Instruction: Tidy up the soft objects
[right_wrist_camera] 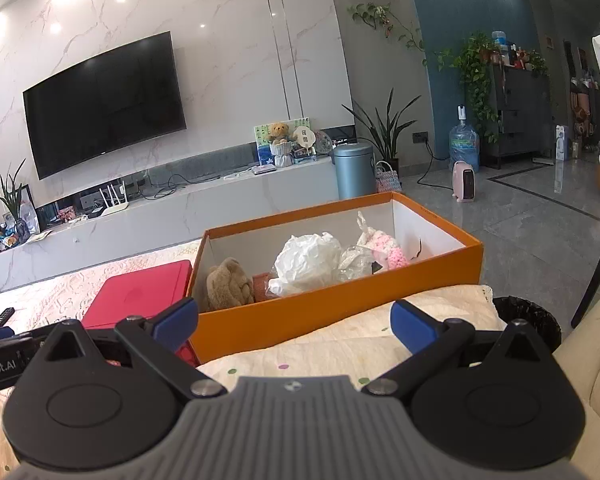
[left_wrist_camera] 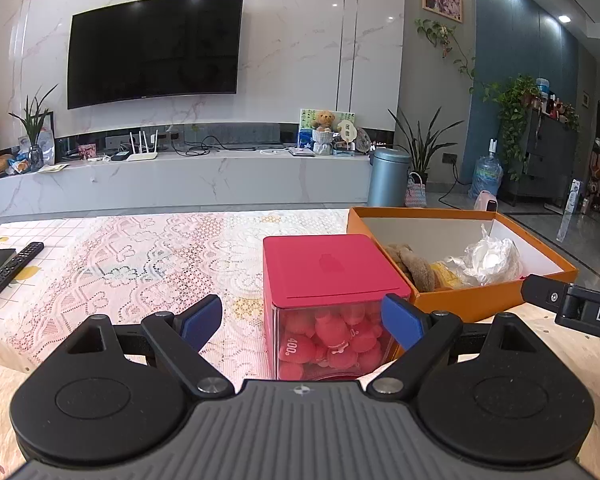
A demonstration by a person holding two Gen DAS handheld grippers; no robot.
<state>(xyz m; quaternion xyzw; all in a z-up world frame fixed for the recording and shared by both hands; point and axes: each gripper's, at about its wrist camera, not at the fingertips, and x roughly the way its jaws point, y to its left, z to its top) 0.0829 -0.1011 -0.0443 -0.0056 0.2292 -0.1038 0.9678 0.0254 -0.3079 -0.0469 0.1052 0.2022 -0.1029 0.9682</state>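
Note:
An orange cardboard box (right_wrist_camera: 340, 312) stands on the lace-covered table; it also shows at the right of the left wrist view (left_wrist_camera: 460, 304). Inside it lie a brown plush toy (right_wrist_camera: 228, 284), a crumpled white bag (right_wrist_camera: 308, 260), clear plastic and a pink knitted piece (right_wrist_camera: 392, 254). A clear cube with a red lid (left_wrist_camera: 324, 268), full of red soft toys (left_wrist_camera: 332, 340), stands left of the box. My left gripper (left_wrist_camera: 302, 320) is open and empty just in front of the cube. My right gripper (right_wrist_camera: 294, 322) is open and empty in front of the box's near wall.
A remote control (left_wrist_camera: 14, 266) and a dark device lie at the table's left edge. A cream cushion (right_wrist_camera: 380, 320) lies under my right gripper, with a black bin (right_wrist_camera: 528, 316) to its right. A TV wall and a low cabinet stand beyond the table.

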